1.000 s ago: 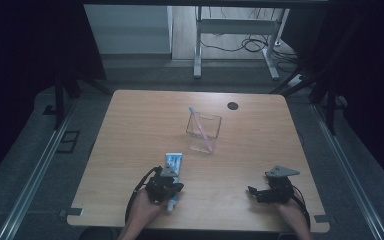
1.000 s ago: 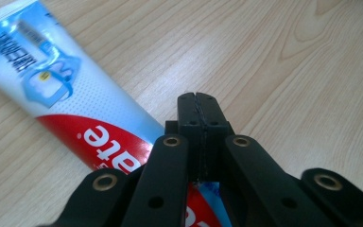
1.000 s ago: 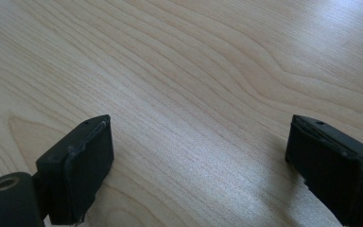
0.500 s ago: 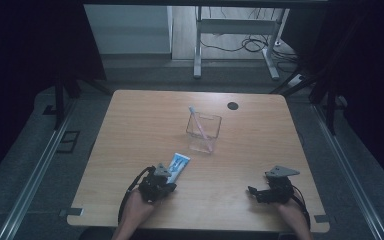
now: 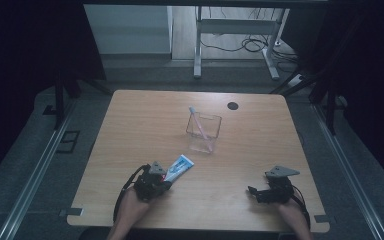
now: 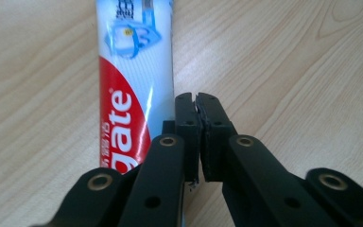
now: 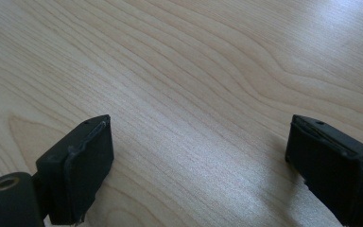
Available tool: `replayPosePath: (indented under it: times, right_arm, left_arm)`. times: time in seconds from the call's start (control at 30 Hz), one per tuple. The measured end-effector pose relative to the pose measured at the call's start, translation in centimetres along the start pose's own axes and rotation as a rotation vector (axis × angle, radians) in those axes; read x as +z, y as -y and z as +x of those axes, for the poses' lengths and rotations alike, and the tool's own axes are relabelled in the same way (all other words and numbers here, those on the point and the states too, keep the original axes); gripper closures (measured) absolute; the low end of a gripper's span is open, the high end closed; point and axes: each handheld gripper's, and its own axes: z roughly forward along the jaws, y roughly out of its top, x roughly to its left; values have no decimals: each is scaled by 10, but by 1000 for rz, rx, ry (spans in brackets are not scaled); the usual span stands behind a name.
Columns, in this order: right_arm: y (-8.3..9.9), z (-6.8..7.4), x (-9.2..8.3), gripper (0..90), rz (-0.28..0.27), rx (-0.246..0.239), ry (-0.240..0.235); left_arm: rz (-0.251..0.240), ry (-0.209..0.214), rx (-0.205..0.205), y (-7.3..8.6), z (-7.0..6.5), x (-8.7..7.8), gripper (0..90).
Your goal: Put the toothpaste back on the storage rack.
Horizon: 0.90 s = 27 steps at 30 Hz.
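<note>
A white, red and blue toothpaste tube (image 5: 180,166) lies flat on the wooden table (image 5: 145,125), pointing up and to the right towards a clear box. In the left gripper view the tube (image 6: 132,71) runs along the left side of my jaws, its edge slipping behind the left one. My left gripper (image 5: 166,182) (image 6: 197,101) is at the tube's near end. Its jaws have just been opening by a hair, only a thin slit parts them, and I see nothing between the pads. My right gripper (image 5: 252,192) (image 7: 198,156) rests at the front right, open over bare wood.
A clear plastic box (image 5: 203,131) with a pink toothbrush (image 5: 200,126) leaning in it stands mid-table. A black disc (image 5: 233,105) lies near the far edge. Metal desk legs and cables are on the floor beyond the table.
The tube has swung from pointing away to slanting right and now lies flat. My left gripper has slid slightly left. The right gripper has not moved.
</note>
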Motion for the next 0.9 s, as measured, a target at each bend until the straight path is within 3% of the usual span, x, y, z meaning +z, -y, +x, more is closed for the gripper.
replayPosePath:
  times: [0.23,0.33,0.57,0.77,0.9]
  right_arm:
    - [0,0,0,85,0,0,0]
    - [0,0,0,85,0,0,0]
    - [0,0,0,85,0,0,0]
    - [0,0,0,85,0,0,0]
    - [0,0,0,85,-1,-1,0]
  left_arm:
    - [-14,-12,2,-8,5,-7,765]
    - [-6,-51,15,-10,7,-9,702]
    - [17,-67,-17,-10,15,-8,596]
    - [46,-49,-47,-11,23,2,527]
    - [76,-43,-38,-16,24,8,508]
